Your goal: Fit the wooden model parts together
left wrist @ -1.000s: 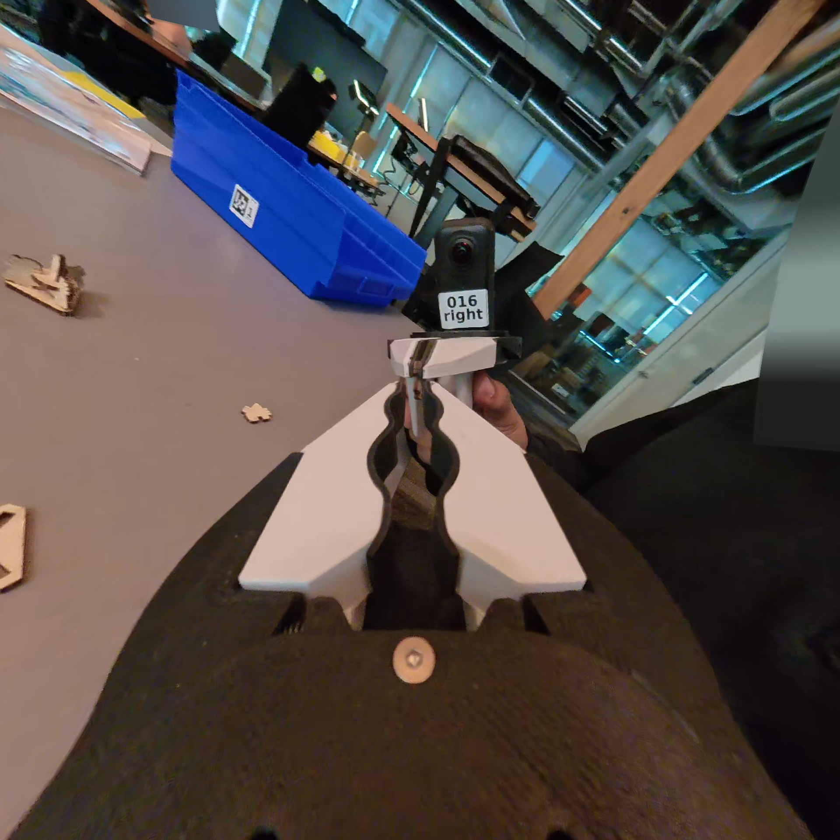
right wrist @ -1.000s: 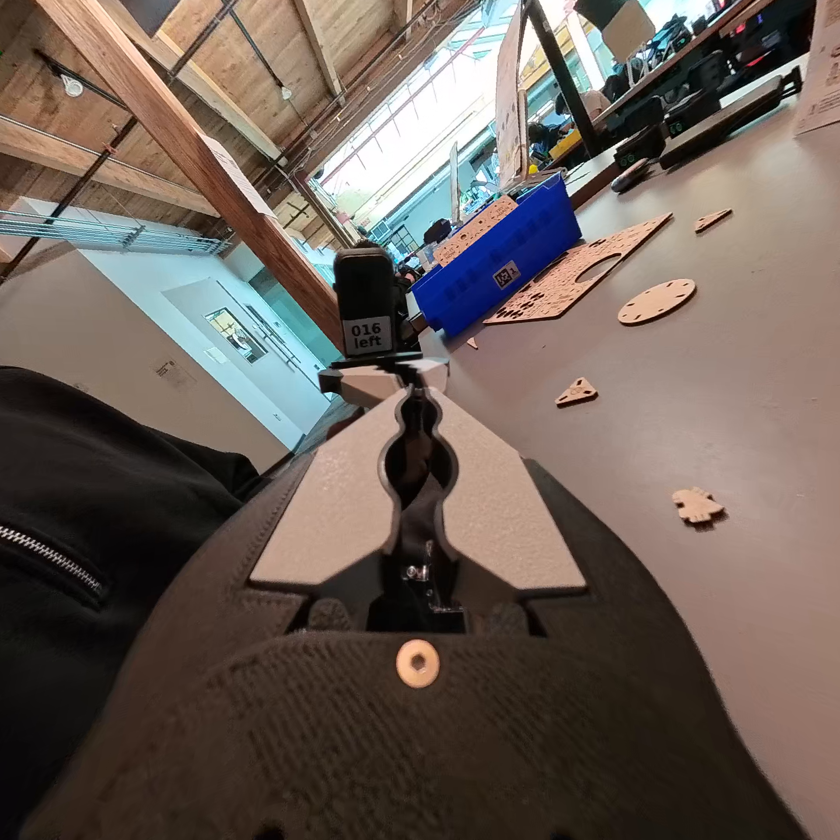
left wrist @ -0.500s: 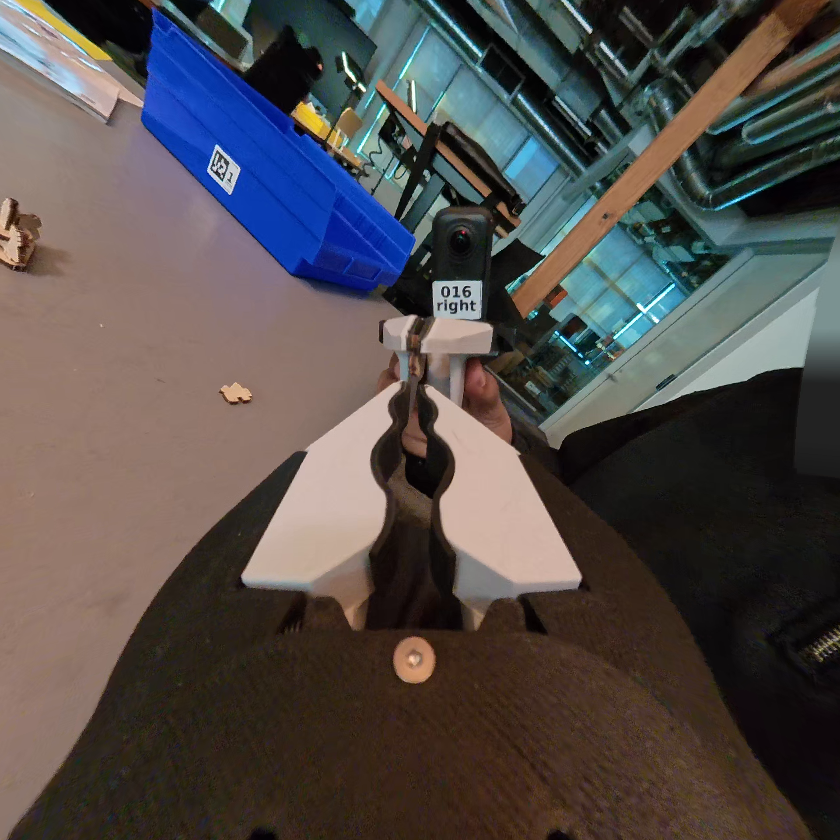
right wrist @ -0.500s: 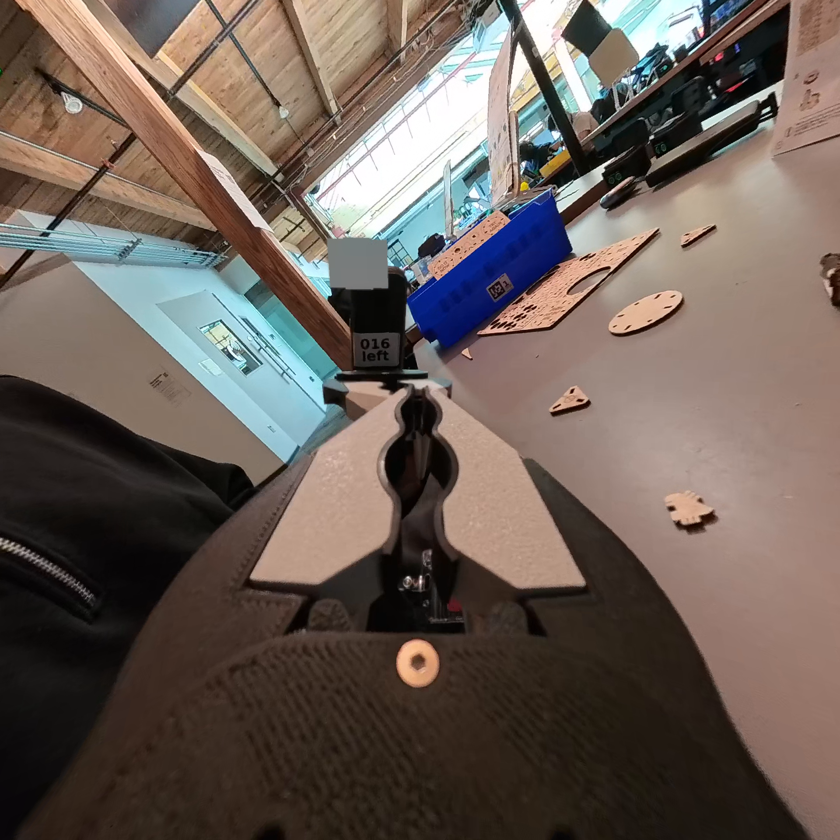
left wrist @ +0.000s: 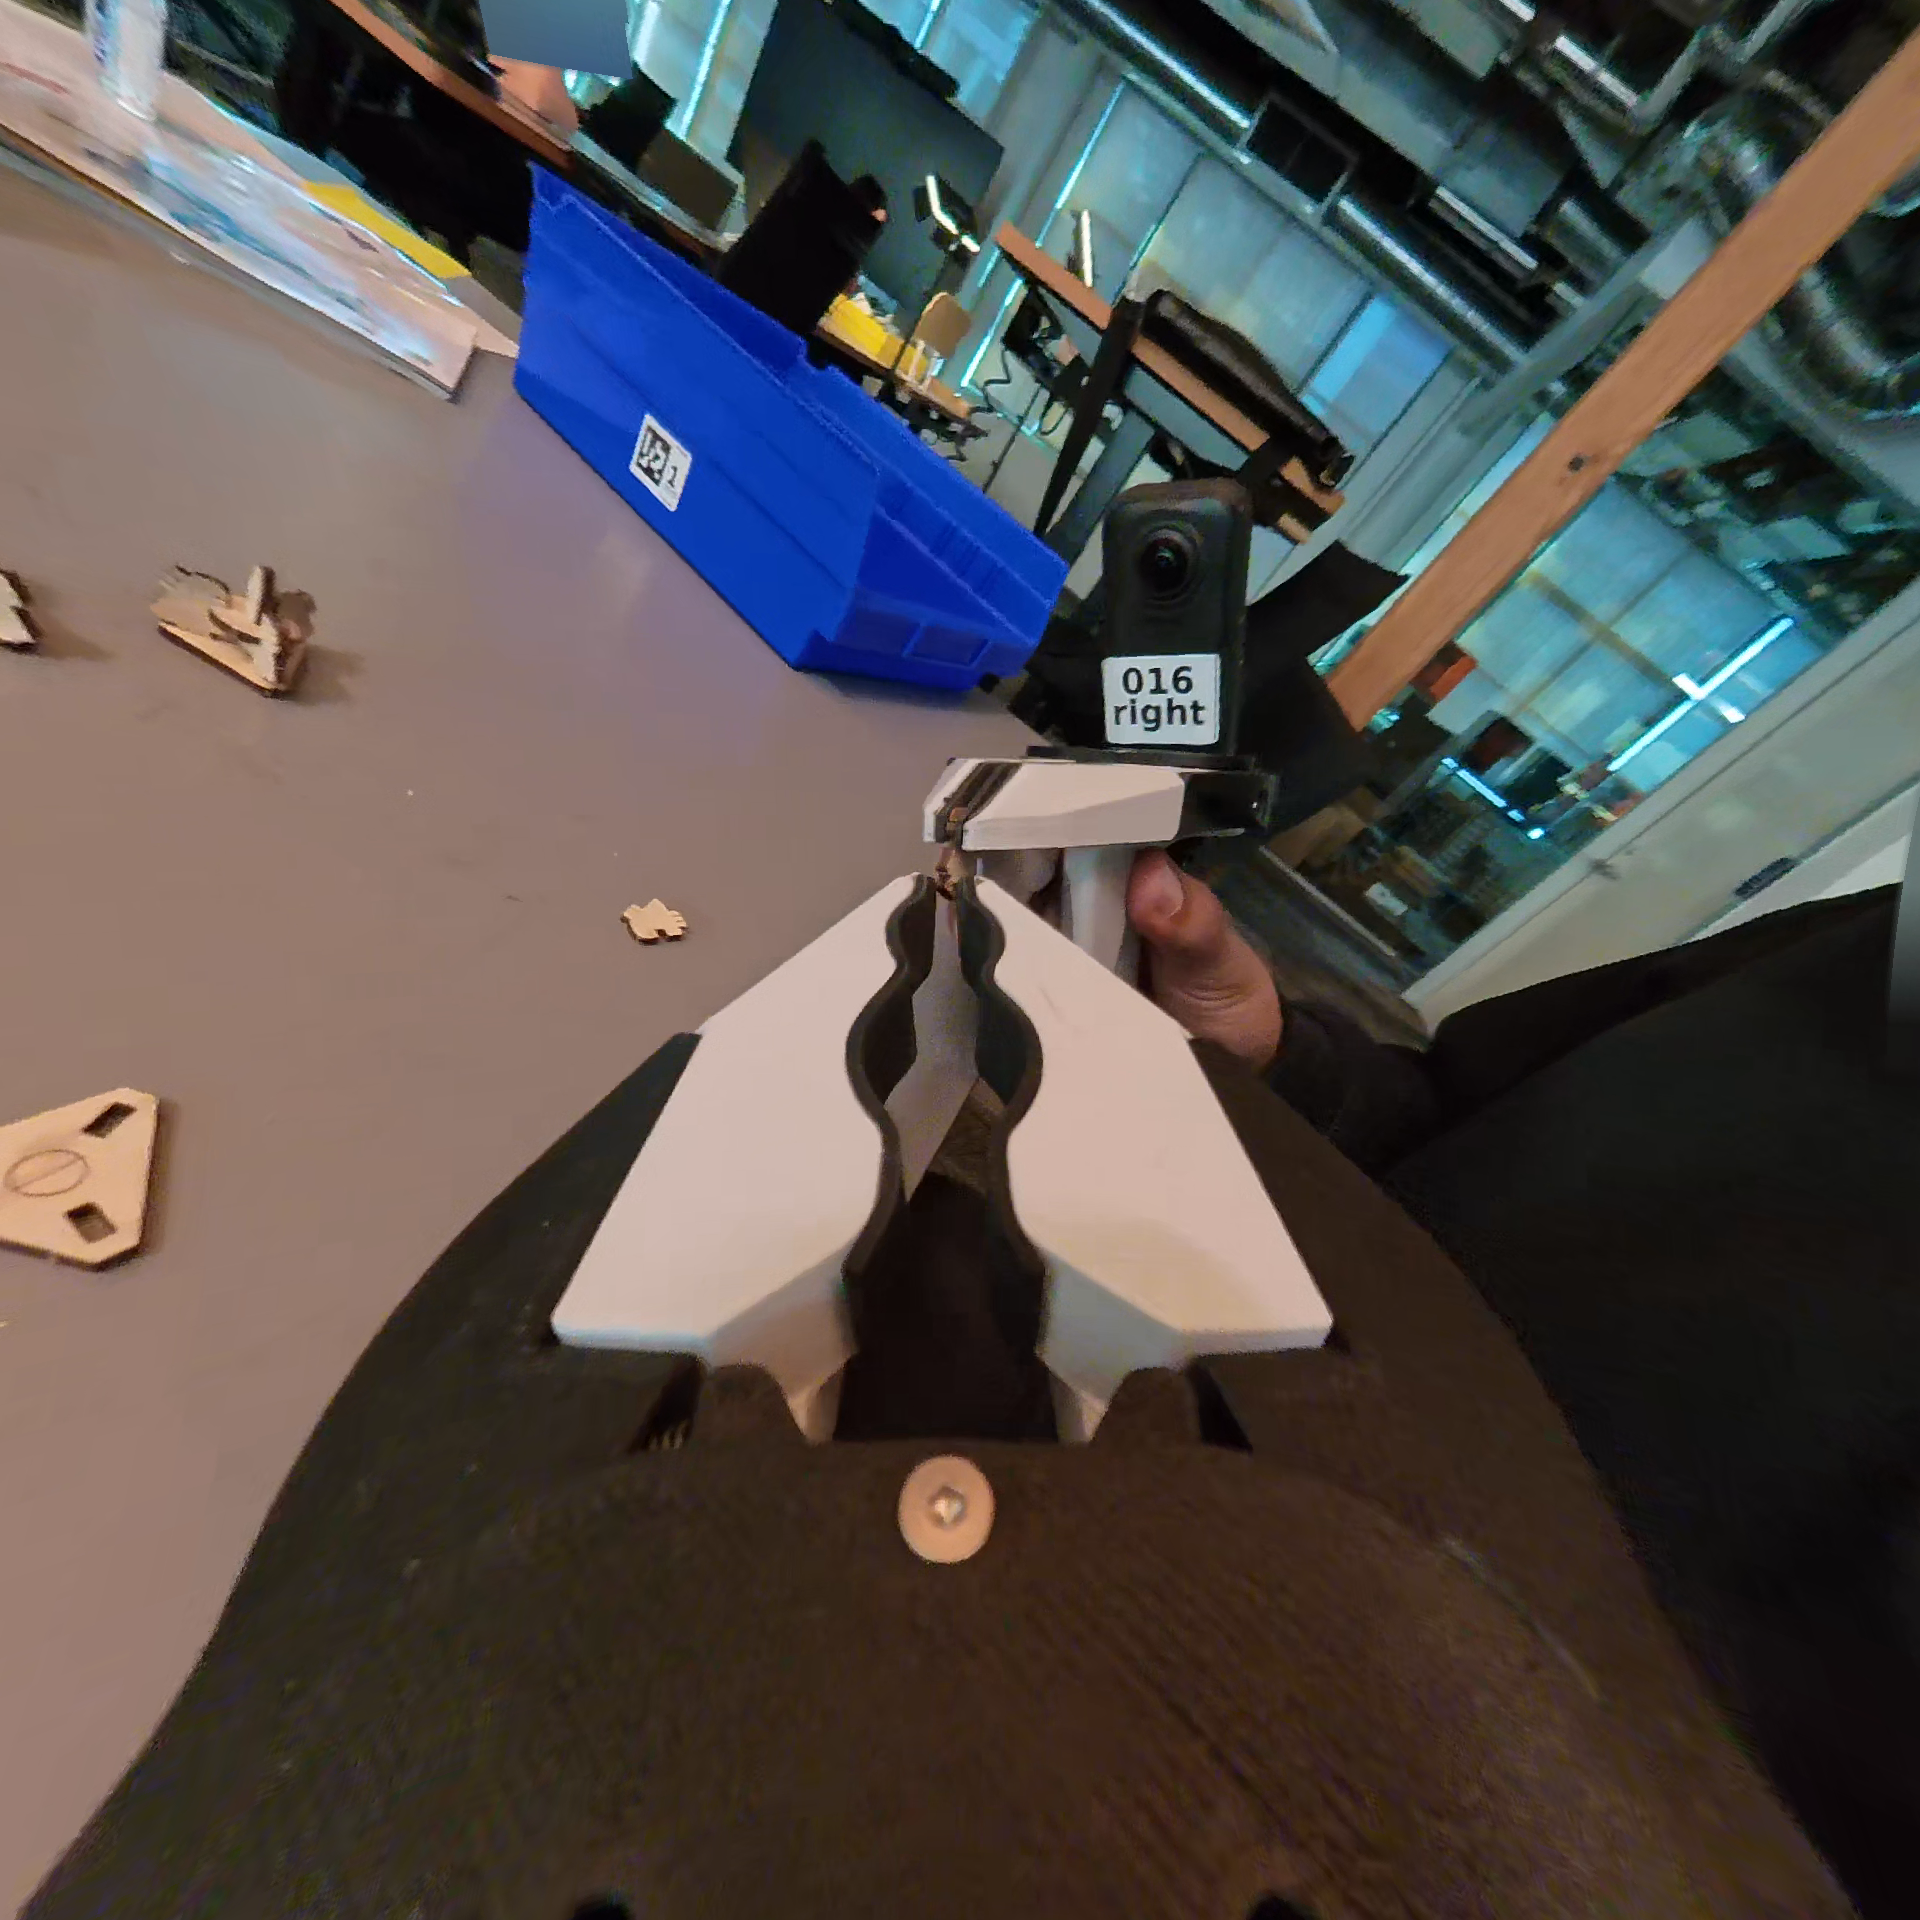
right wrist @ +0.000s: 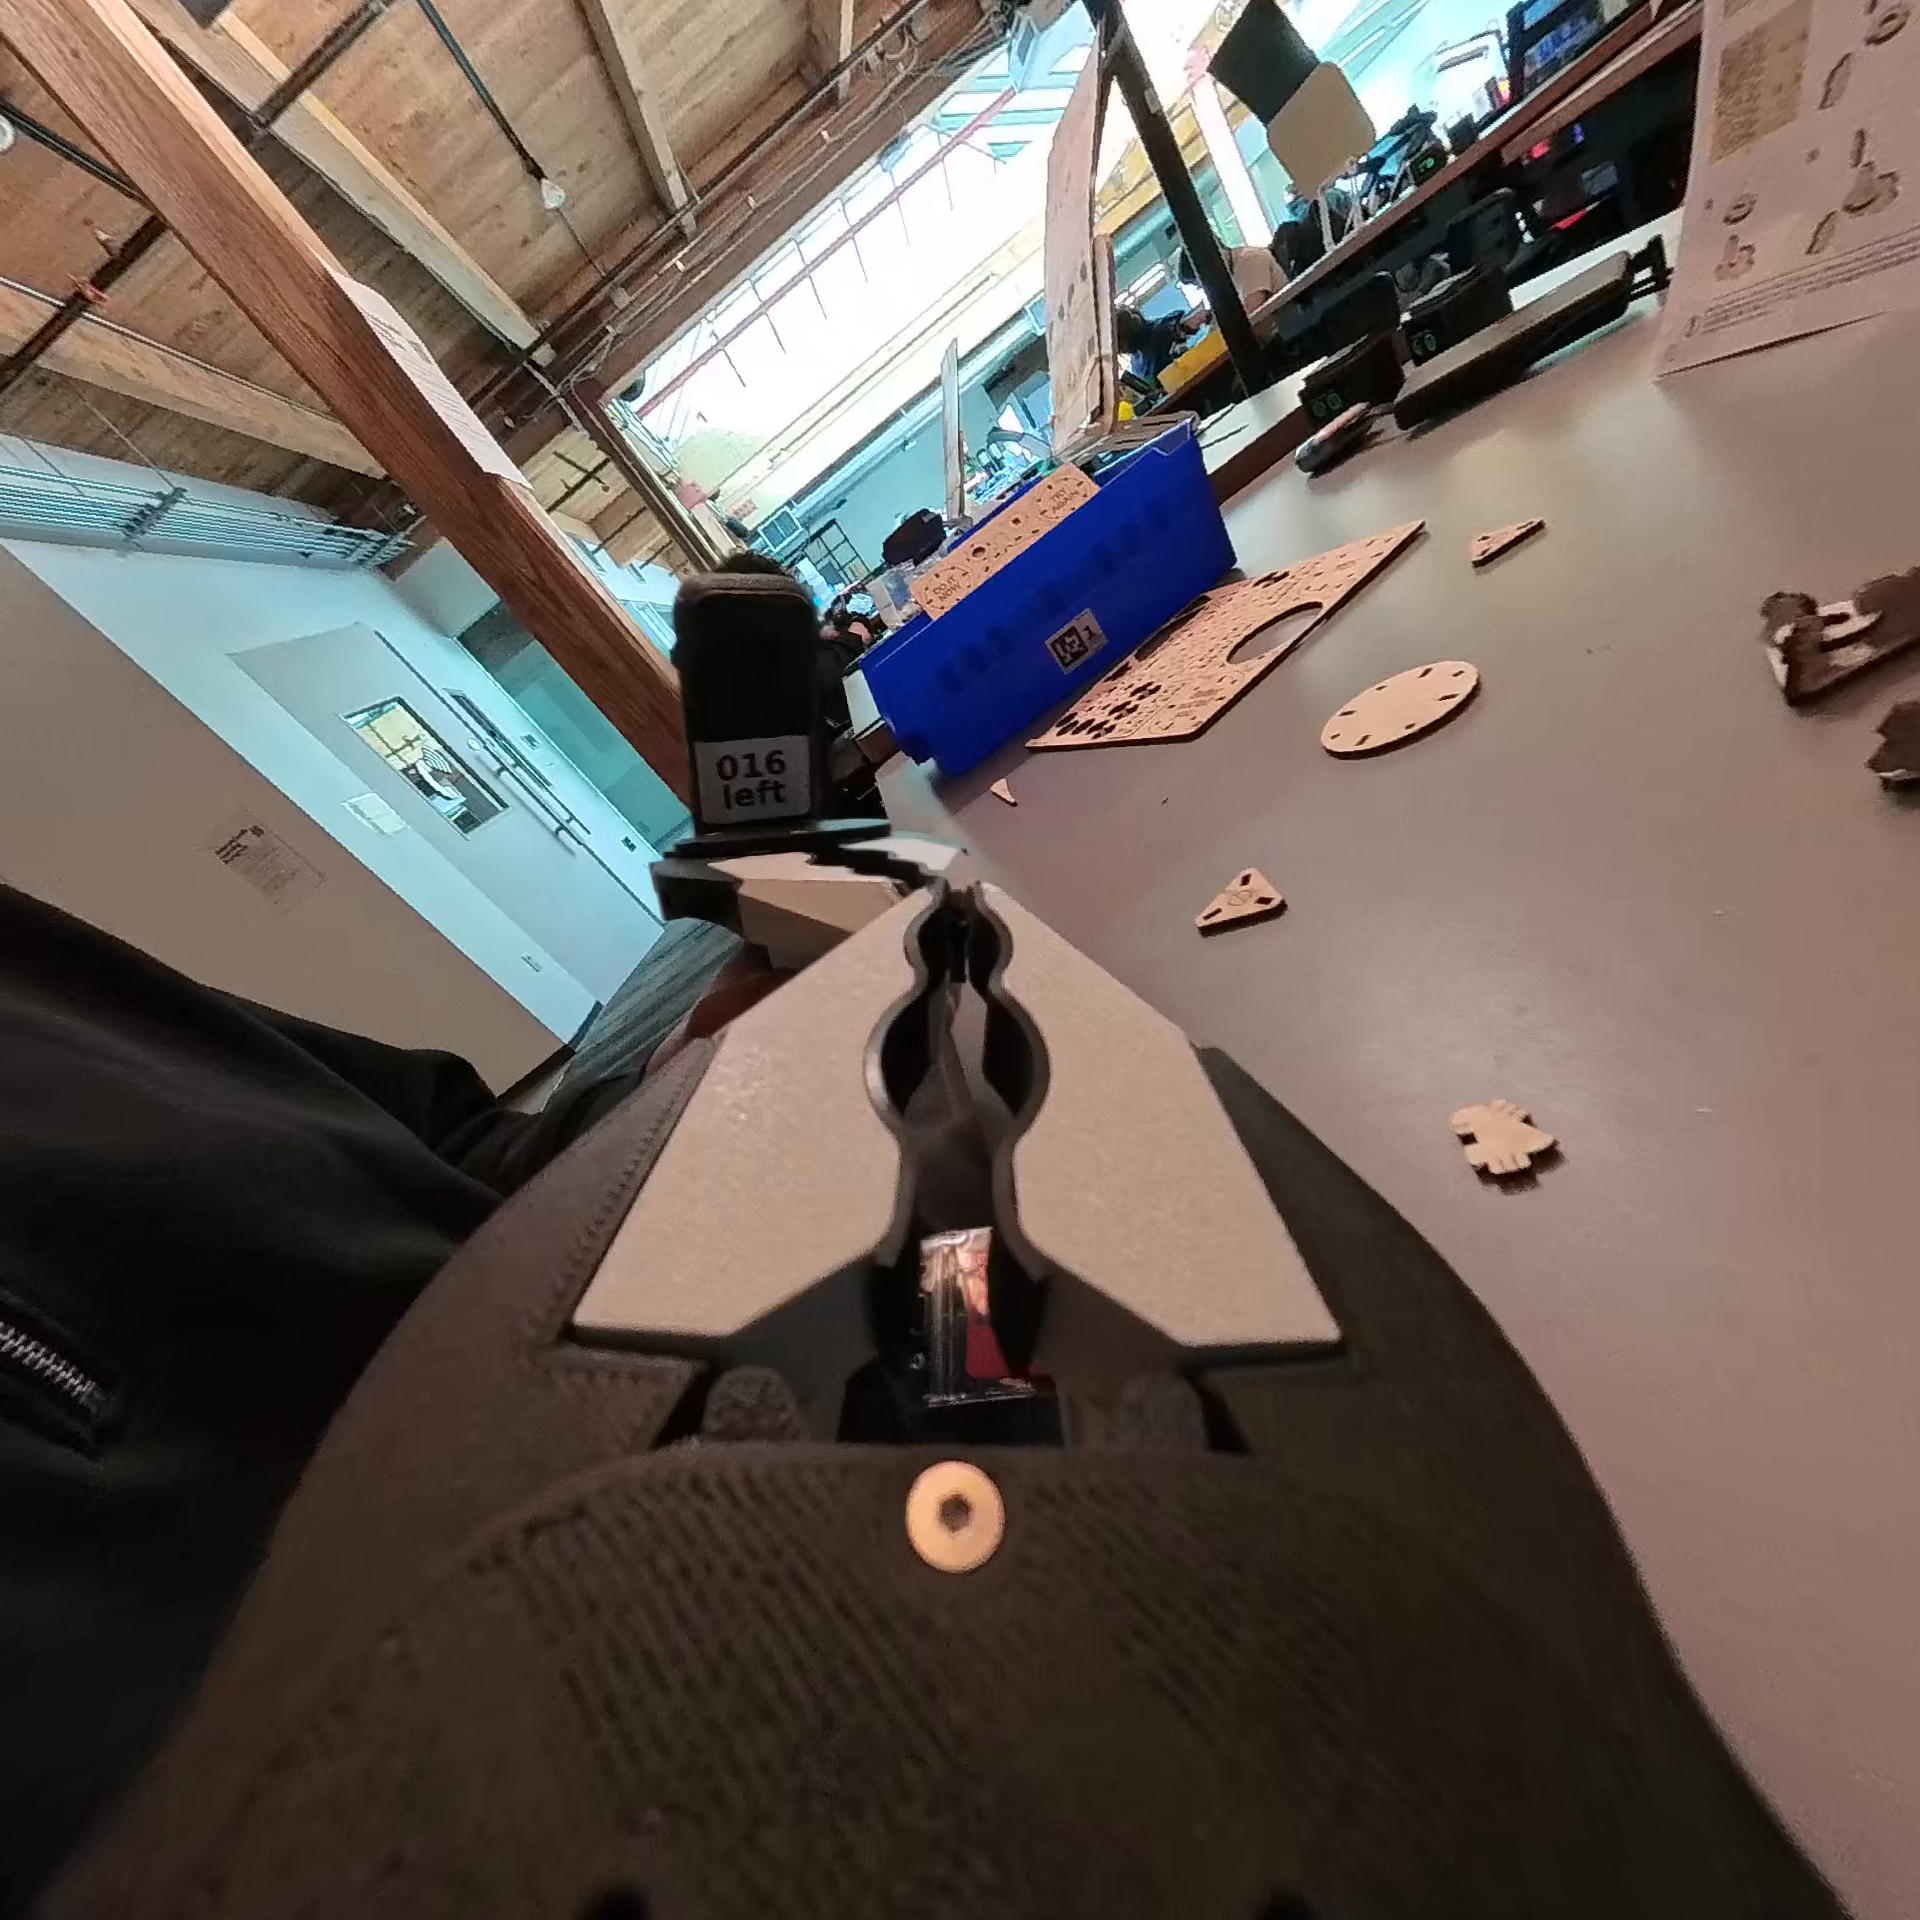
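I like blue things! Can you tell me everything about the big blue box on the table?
The blue box is a long, open-topped bin that looks like hard plastic, with ribbed sides and a small square black-and-white sticker on its wall. It sits flat on the grey table near the far edge. Tan cut-out wooden sheets poke out of it, and another sheet lies right beside it.

- We see a white printed label (left wrist: 1158,698) on one black camera (left wrist: 1169,582).
- A grey label (right wrist: 750,779) sits on the other camera (right wrist: 743,644).
- A code sticker (left wrist: 659,462) is on the blue bin (left wrist: 790,416).
- A printed sheet (right wrist: 1808,156) is too small for us to read.

right gripper (right wrist: 954,902) fingers closed | left gripper (right wrist: 831,883) just ahead | blue bin (right wrist: 1049,644) beyond
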